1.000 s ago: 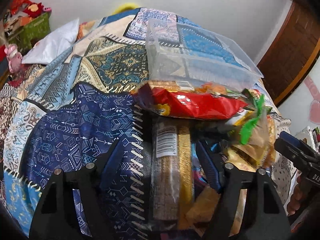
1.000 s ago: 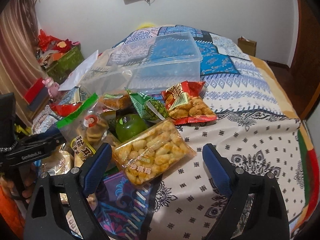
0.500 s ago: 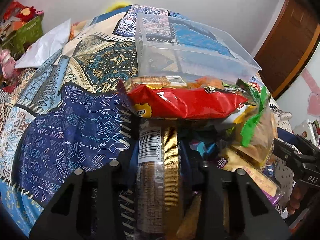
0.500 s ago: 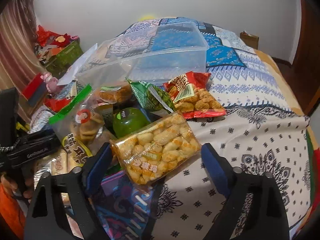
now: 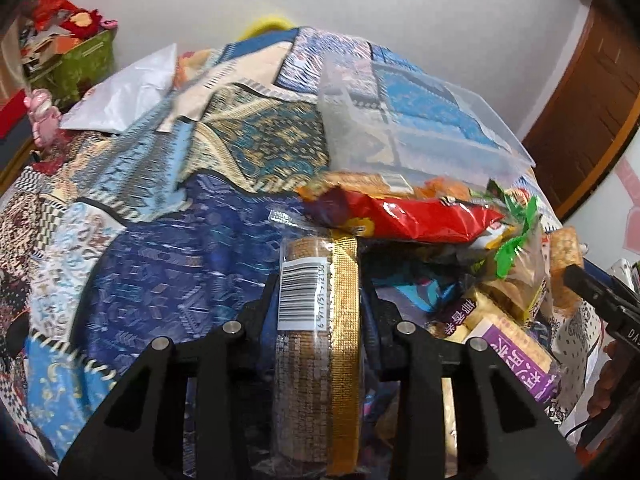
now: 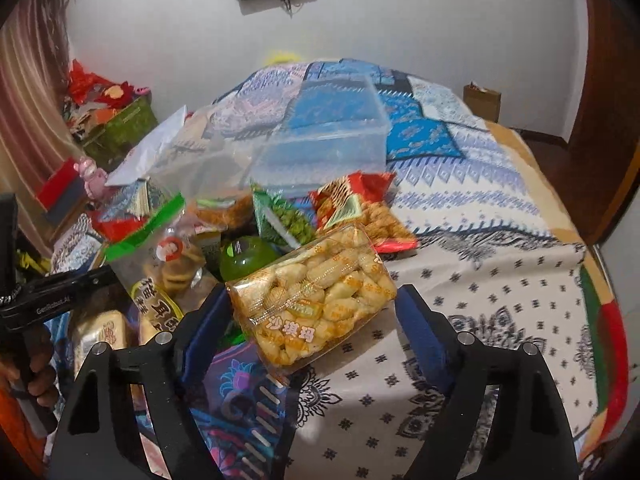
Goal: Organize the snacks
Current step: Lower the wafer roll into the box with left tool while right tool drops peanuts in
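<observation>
A pile of snack packs lies on a patterned bed. In the left wrist view my left gripper [image 5: 320, 292] is shut on a long clear pack with a gold stripe and barcode [image 5: 316, 320], lifted at the pile's near edge. A red bag [image 5: 416, 216] lies just beyond it. A clear plastic bin [image 5: 404, 120] stands behind the pile. In the right wrist view my right gripper [image 6: 314, 308] is open, its jaws on either side of a clear pack of golden puffed pieces [image 6: 316, 300]. A green round tub [image 6: 248, 258] and a green pea bag [image 6: 284, 220] lie behind it.
The clear bin also shows in the right wrist view [image 6: 320, 152]. A red-orange snack bag [image 6: 364, 208] lies right of the pea bag. A white sheet [image 5: 124, 96] lies on the bed's left. A green box of clutter [image 6: 120, 128] stands by the wall. A wooden door [image 5: 588, 92] is at the right.
My left gripper closed on the gold-striped pack and lifted it. My right gripper moved forward until its open jaws flank the golden puffed pack.
</observation>
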